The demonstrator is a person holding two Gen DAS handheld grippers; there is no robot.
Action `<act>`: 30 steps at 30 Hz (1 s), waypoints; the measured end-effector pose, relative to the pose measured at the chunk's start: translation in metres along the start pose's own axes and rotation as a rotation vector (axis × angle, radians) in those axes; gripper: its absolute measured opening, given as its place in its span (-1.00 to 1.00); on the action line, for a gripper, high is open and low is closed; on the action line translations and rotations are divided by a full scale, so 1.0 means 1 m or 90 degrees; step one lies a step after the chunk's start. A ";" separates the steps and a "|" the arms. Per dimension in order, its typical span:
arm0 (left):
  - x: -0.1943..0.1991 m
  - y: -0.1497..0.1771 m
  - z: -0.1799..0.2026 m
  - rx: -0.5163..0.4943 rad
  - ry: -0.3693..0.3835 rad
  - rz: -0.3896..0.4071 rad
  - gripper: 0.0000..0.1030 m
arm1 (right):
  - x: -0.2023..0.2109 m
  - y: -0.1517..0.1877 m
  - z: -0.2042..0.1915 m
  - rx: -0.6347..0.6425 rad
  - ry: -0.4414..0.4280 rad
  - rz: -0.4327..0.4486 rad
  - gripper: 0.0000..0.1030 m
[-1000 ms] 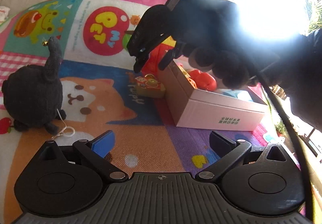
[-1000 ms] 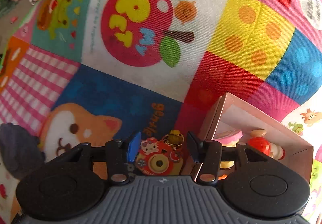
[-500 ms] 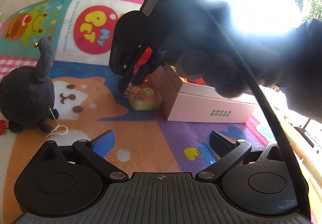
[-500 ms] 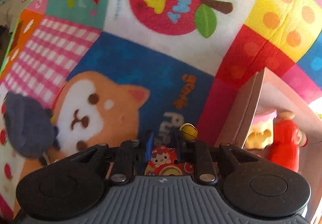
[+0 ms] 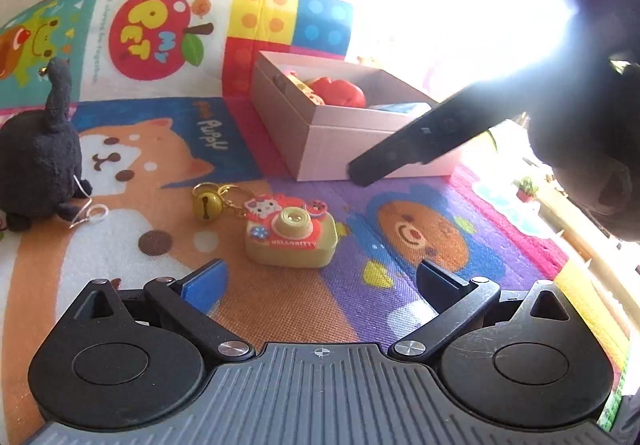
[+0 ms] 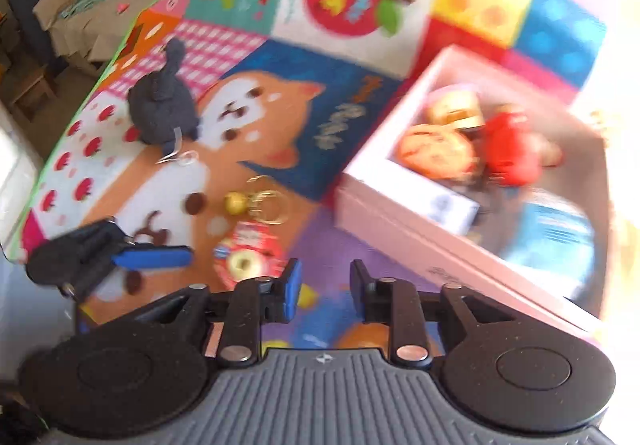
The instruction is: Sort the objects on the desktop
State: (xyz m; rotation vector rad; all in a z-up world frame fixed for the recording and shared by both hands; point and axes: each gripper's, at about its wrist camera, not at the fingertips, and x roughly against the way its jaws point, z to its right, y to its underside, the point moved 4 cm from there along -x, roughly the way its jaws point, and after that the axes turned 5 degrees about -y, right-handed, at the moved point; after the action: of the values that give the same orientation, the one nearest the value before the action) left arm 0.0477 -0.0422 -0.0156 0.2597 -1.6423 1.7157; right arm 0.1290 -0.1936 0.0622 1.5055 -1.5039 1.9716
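We hold left tongs [image 5: 320, 277] wide, empty, above the mat [image 5: 280, 297]; right tongs [image 6: 324, 291] narrow, opening, empty. Toy camera keychain [image 5: 290, 235] lies free, near pink box [image 5: 320, 141] edge.

bright patchwork cartoon mat [image 5: 280, 309], pale pink box [image 5: 332, 149], black plush cat [image 5: 36, 161], yellow-and-red toy camera [image 5: 290, 241], gold bell [image 5: 207, 204], blue pads on black fingers [image 5: 204, 285].
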 end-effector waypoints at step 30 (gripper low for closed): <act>-0.011 0.002 0.092 -0.028 0.114 -0.086 0.75 | 0.027 0.144 0.078 -0.254 0.121 0.116 1.00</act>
State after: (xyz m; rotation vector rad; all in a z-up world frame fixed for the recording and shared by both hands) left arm 0.0236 -0.1317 -0.0091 0.1868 -1.4958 1.5531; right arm 0.0618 -0.3306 -0.0032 1.0227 -1.8635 1.7088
